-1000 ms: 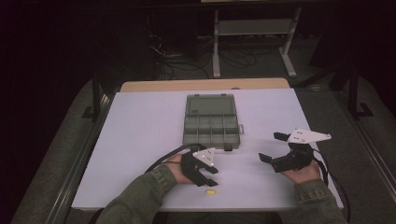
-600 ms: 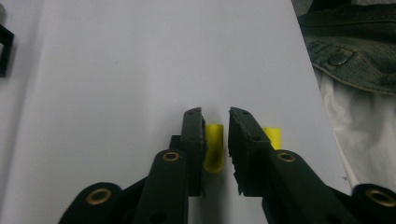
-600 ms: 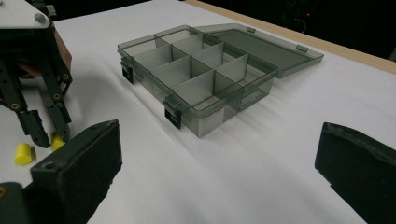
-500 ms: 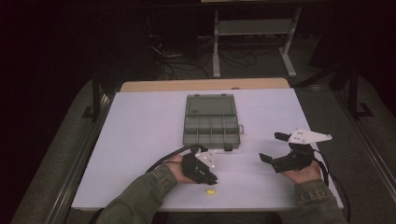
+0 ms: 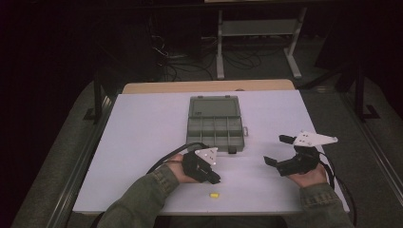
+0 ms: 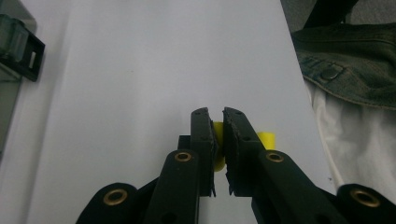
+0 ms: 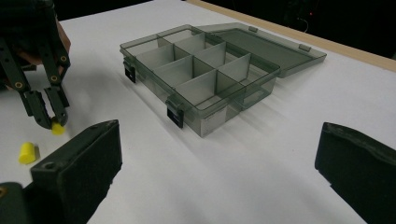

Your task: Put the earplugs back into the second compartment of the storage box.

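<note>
Left gripper (image 5: 215,178) is low on the near part of the worktop (image 5: 142,142), jaws having just been closing, now pinched on a small yellow piece (image 6: 217,129); the left gripper view shows yellow squeezed between the black pads, and the right gripper view shows it at the jaw tips, down at the surface. Not lifted yet, as far as the frames tell.

Second yellow piece (image 5: 214,194) lies loose on the worktop just beside the left gripper, toward the person (in the left gripper view, yellow peeking out behind the right-hand jaw is probably this one, hard to be sure).

Right gripper (image 5: 274,151) hovers at the right, well apart from both pieces, jaws spread wide with nothing between them.

Organizer box (image 5: 215,124) sits mid-worktop with its lid open and laid flat behind; the divided compartments look empty from the right gripper view.

Progress, judged: early. The grasp on the first piece is done; lifting it, carrying it to a compartment and releasing remain. The second piece is untouched, so at least one more pick-and-place likely follows. Closing the lid, if wanted, is also left.
</note>
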The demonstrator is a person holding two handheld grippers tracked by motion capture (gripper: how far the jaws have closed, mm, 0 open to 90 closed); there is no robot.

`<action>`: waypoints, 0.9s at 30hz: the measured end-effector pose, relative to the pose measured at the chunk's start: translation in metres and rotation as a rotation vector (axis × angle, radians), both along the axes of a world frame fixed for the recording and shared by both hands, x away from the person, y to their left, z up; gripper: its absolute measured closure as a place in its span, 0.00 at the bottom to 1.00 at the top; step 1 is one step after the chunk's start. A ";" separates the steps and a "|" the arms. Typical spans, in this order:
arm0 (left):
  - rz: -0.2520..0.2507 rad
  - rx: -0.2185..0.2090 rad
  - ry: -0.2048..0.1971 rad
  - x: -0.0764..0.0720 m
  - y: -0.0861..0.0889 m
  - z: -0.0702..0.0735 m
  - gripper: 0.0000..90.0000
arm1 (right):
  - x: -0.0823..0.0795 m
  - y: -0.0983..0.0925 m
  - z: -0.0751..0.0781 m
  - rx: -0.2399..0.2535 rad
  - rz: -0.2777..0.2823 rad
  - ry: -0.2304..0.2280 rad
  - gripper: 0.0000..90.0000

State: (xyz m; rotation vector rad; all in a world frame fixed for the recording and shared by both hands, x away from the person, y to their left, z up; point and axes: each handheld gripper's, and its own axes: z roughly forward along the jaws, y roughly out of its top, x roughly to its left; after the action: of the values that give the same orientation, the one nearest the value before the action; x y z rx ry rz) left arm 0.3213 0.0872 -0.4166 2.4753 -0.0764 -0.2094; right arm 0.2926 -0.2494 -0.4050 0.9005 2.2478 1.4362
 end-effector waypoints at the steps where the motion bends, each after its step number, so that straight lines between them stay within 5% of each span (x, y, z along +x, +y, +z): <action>1: 0.000 0.000 0.000 0.000 0.000 0.000 0.92 | 0.000 0.000 0.000 0.000 0.000 0.000 0.00; 11: 0.042 -0.030 -0.080 0.013 0.008 0.026 0.93 | 0.000 0.003 -0.001 -0.007 0.012 0.007 0.00; 27: 0.120 -0.067 -0.137 0.043 0.021 0.071 0.94 | 0.000 0.003 -0.002 -0.009 0.019 0.009 0.00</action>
State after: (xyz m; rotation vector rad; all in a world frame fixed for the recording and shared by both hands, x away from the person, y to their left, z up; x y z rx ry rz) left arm 0.3647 0.1084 -0.3451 2.4151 0.0073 0.0142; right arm 0.2931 -0.2461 -0.4066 0.8869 2.2734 1.4316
